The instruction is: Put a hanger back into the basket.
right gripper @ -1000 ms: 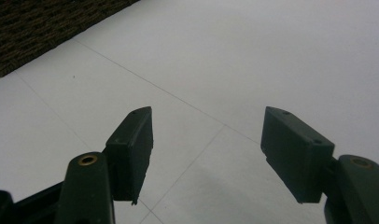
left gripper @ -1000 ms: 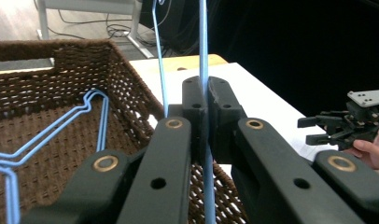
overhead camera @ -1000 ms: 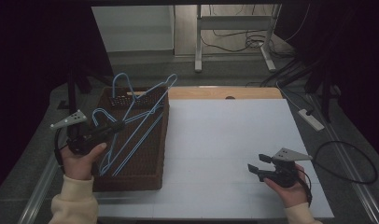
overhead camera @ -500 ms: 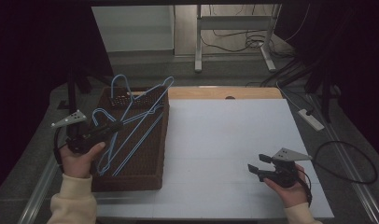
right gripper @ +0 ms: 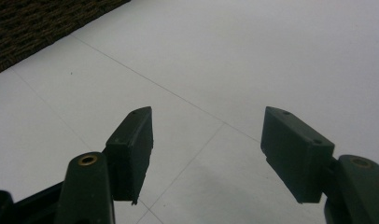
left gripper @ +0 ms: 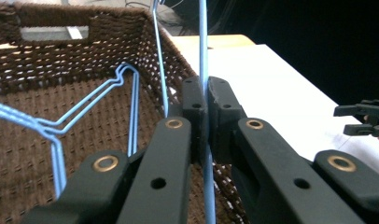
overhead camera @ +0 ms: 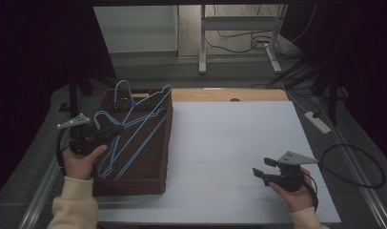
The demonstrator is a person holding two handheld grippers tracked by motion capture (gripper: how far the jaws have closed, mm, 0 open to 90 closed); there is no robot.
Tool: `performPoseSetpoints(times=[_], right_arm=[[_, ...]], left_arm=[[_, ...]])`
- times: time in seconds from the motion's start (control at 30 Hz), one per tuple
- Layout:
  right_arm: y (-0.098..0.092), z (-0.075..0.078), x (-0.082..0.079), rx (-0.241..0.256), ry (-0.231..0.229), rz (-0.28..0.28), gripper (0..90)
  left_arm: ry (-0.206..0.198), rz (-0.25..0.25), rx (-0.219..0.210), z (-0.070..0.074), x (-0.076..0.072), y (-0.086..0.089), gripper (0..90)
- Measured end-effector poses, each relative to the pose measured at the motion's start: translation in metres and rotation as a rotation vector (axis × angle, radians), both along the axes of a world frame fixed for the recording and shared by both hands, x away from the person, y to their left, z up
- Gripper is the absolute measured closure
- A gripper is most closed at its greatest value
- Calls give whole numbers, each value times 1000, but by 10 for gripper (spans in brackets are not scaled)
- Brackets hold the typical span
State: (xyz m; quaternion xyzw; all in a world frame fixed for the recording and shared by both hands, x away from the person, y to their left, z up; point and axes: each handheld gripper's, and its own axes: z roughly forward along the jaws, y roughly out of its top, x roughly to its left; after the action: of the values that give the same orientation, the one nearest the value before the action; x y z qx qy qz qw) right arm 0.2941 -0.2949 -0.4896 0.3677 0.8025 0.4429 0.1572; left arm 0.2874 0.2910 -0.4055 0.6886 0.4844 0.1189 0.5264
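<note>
Two grippers — left gripper (left gripper: 205, 100) pinches a blue hanger (left gripper: 204, 42), right gripper (right gripper: 206, 140) fingers wide.

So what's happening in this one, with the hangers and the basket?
A person holds a two-jaw gripper in each hand at a white table. The left gripper is shut on a thin blue wire hanger, one of several lying tangled in the brown woven wicker basket at the table's left side. The right gripper rests open and empty above the bare tabletop near the right front corner, apart from the basket.
</note>
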Motion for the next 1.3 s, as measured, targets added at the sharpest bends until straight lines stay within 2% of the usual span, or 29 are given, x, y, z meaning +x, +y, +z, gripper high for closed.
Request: performPoseSetpoints(times=[0.3,0.47,0.87,1.1,1.17,1.3], right_arm=[[0,0,0,-1,1,0,353],[0,-1,1,-6,3,2,353],[0,-1,1,-8,5,3,353],[0,-1,1,-8,6,3,353],[1,-1,1,-8,6,3,353],[0,-1,1,-8,7,4,353]], left_arm=[[9,25,-11,-3,0,13,866],[33,19,-11,-7,2,15,867],[116,-14,16,-23,16,10,866],[144,-14,35,-29,21,8,866],[159,-4,68,-32,23,6,866],[181,3,85,-35,25,6,866]])
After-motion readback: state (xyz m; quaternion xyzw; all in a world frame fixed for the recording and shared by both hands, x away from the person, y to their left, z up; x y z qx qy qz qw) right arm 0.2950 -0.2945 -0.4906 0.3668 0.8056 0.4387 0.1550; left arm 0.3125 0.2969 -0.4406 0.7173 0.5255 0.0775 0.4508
